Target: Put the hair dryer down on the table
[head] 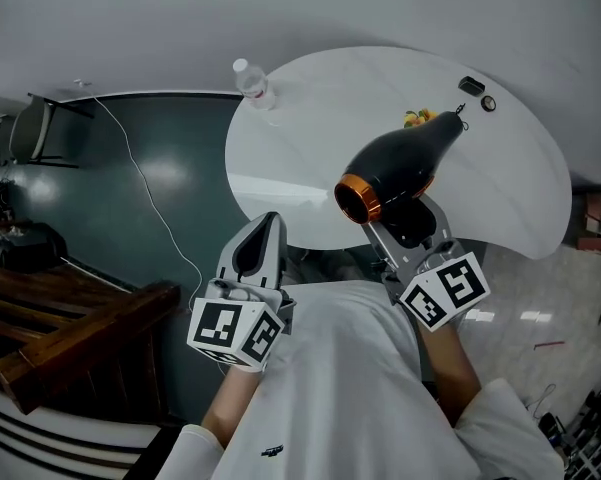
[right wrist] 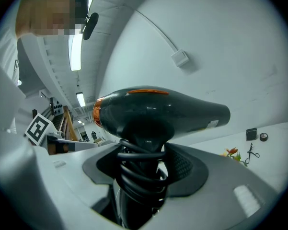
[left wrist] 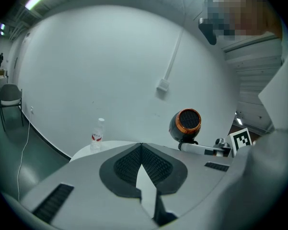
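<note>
A black hair dryer with an orange rear ring hangs above the near part of the white round table, its nozzle pointing away from me. My right gripper is shut on its handle. In the right gripper view the dryer fills the middle, and its cord-wrapped handle sits between the jaws of the right gripper. My left gripper is held off the table's near-left edge, shut and holding nothing. The left gripper view shows the left gripper with its pads together and the dryer to the right.
A clear water bottle stands at the table's far-left edge, also in the left gripper view. Small dark items and a yellow-green object lie at the far right. Dark wooden furniture and a floor cable lie to the left.
</note>
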Tool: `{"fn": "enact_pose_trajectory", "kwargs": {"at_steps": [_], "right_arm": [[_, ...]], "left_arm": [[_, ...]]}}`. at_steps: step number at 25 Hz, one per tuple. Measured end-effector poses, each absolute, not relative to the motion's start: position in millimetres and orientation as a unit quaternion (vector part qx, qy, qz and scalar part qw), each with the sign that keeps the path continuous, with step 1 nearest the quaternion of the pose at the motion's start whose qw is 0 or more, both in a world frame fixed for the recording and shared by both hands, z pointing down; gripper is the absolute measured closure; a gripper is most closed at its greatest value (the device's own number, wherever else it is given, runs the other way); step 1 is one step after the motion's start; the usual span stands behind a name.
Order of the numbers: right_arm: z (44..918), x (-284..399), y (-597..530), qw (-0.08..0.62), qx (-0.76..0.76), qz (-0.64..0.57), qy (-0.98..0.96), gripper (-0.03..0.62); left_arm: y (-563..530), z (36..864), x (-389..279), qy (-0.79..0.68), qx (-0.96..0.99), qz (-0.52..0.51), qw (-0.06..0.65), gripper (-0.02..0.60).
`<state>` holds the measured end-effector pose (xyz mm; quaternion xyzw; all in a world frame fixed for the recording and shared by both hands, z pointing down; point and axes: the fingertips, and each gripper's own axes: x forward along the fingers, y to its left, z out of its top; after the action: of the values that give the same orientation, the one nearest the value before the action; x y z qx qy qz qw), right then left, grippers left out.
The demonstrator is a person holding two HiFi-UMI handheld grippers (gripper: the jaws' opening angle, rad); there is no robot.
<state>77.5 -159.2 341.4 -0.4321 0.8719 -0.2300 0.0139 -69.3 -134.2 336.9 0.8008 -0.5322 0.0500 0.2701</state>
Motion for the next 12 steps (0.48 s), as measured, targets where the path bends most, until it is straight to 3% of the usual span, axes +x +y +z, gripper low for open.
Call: {"fn": "enact_pose_trajectory", "kwargs": {"at_steps": [12], "right_arm": [[398.7,62.9,-187.3,-0.041,-0.432,-0.242,0.868,0.316]], "left_arm": [[-145.4,367.3,-86.5,-0.538,0.789,0.065,0.291,0.572]]}}
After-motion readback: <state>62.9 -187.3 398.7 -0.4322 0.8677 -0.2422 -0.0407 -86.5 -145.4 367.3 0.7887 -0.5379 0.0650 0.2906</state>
